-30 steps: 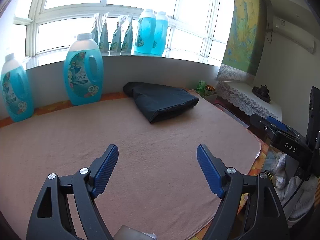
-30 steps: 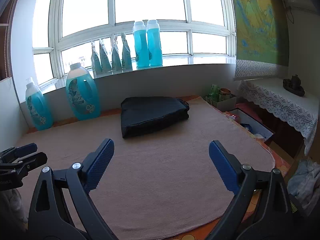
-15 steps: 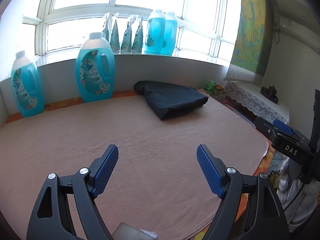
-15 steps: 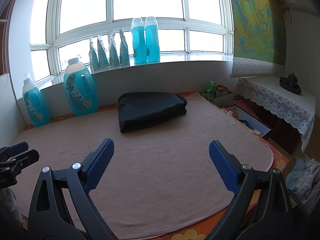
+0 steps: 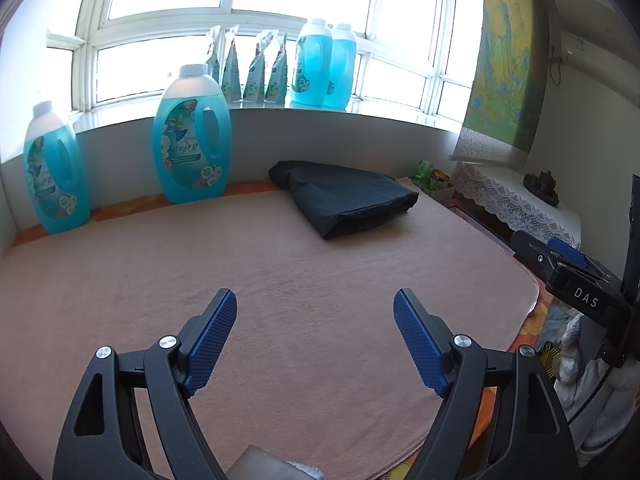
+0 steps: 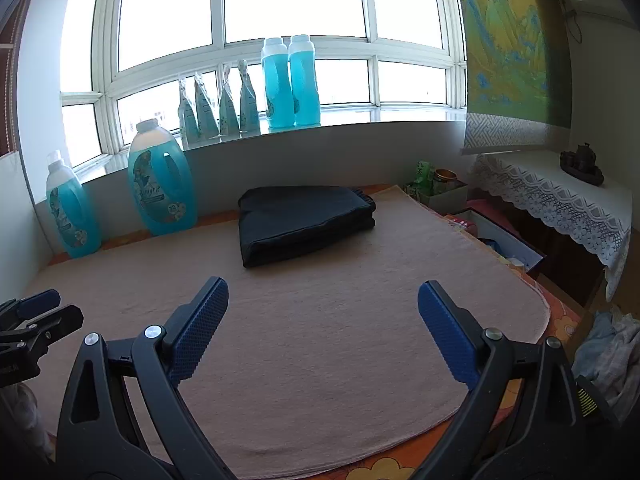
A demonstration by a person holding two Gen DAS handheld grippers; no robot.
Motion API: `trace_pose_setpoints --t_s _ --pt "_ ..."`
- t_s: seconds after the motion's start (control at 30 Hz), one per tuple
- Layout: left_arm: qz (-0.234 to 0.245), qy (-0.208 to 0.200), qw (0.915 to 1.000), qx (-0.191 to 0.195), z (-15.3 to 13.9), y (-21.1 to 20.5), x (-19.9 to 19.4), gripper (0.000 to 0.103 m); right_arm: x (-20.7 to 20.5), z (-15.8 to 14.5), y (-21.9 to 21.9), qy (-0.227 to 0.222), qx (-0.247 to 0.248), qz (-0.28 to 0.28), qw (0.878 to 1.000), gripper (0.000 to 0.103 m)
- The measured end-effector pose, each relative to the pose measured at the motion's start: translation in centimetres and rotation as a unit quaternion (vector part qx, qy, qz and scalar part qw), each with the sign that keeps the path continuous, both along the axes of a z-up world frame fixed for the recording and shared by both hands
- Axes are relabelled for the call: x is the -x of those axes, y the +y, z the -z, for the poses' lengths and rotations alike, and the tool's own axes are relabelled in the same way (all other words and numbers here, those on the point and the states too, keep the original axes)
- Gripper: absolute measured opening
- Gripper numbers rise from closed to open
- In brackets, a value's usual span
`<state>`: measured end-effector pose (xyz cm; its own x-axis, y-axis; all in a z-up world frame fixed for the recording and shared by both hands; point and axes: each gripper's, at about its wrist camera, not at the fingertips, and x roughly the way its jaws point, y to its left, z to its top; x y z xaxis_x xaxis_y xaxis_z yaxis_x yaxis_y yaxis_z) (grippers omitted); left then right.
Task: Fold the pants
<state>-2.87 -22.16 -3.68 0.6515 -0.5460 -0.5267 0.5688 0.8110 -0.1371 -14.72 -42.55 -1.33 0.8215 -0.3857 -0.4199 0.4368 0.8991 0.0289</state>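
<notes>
Left claw point(image 5: 315, 312) spread wide, nothing between the blue ribbed pads; right claw point(image 6: 323, 306) likewise apart and empty. Both hovering over the near part of the pink towel point(image 6: 320, 340), well short of the pants point(image 6: 306, 224).

Pants lying at the far side of that towel, just in front of the wall under the window sill: a dark, matte, thick rectangular stack with several layers showing at its near edge. Judged already folded, or nearly so. If a last tidy is wanted, best to come in low from the towel's near edge, pinch all layers at the two near corners together, and press flat rather than lift, since the stack looks soft and apt to slump or splay.

Towel: nubby, slightly wrinkled, with rounded corners, spread on a worktop point(image 6: 516, 394) with an orange floral cover. Left of the pants, at the towel's far edge, two big translucent blue detergent jugs point(image 5: 192, 140) with handles, smooth and rigid. Beyond the towel's right edge, a white lace cloth point(image 6: 560, 208) over a shelf.
</notes>
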Motion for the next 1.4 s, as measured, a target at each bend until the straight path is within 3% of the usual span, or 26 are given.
trace_pose_setpoints --t_s 1.4 --pt "-0.004 -0.001 1.0 0.0 0.6 0.1 -0.3 0.081 -0.9 0.7 1.7 0.004 -0.009 -0.003 1.0 0.098"
